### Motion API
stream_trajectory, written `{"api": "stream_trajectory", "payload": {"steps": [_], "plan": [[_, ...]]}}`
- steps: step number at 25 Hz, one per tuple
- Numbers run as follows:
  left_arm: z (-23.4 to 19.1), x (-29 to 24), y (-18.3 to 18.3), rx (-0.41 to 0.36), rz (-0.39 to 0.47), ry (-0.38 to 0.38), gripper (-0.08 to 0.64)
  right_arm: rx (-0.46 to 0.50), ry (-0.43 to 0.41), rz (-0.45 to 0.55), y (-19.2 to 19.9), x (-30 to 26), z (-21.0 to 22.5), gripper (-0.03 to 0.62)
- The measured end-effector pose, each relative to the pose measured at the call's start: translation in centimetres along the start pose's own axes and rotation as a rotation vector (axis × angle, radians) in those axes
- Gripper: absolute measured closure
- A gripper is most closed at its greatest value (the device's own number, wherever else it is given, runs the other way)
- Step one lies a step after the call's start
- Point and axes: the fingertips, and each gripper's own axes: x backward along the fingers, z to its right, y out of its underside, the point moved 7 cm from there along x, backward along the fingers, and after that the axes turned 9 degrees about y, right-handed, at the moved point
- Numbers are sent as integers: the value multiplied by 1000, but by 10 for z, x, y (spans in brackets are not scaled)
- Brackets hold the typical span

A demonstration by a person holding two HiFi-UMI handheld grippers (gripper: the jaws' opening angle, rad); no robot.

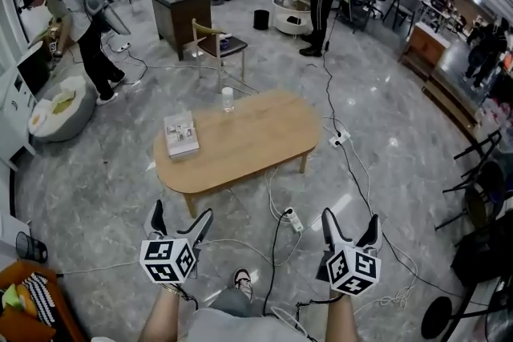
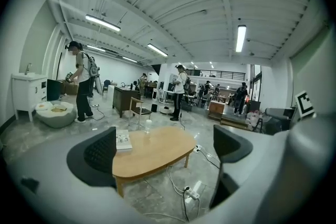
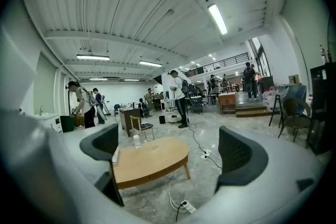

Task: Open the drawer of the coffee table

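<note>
Left gripper: the left gripper [image 1: 183,211] is held in the air on the near side of the oval light-wood coffee table [image 1: 240,144], well apart from it. Its two dark jaws are spread wide with nothing between them, and the table shows through the gap [image 2: 165,147].
Right gripper: the right gripper [image 1: 350,216] is level with the left one, also short of the table's near side. Its jaws are parted and empty [image 3: 170,147].
Floor: the glossy grey marble floor [image 1: 377,140] lies all round the table.
Coffee table: it stands on short legs straight ahead of both grippers, neither of which touches it.
Drawer: the drawer cannot be made out on the table's side in any view.
Beanbag: a pale round beanbag seat [image 1: 60,112] sits well off the table's left end.
Chair: a wooden chair with a dark seat [image 1: 216,44] stands just beyond the table's far edge.
Book: a flat pale book [image 1: 181,134] lies on the table top near its left end.
Power strip: a white power strip [image 1: 293,220] with a black cable lies on the floor between the table and the grippers.
Cup: a small clear cup [image 1: 228,98] stands upright at the table's far edge, apart from the book.
</note>
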Motion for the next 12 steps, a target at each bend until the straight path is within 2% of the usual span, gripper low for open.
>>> {"api": "stream_trajectory", "payload": {"steps": [5, 12], "plan": [[-23, -66, -27, 4, 5, -1, 3, -13, 12, 14, -18, -70, -11, 5], [-37, -123, -48, 6, -3, 18, 3, -17, 41, -4, -29, -127, -14, 5]]}}
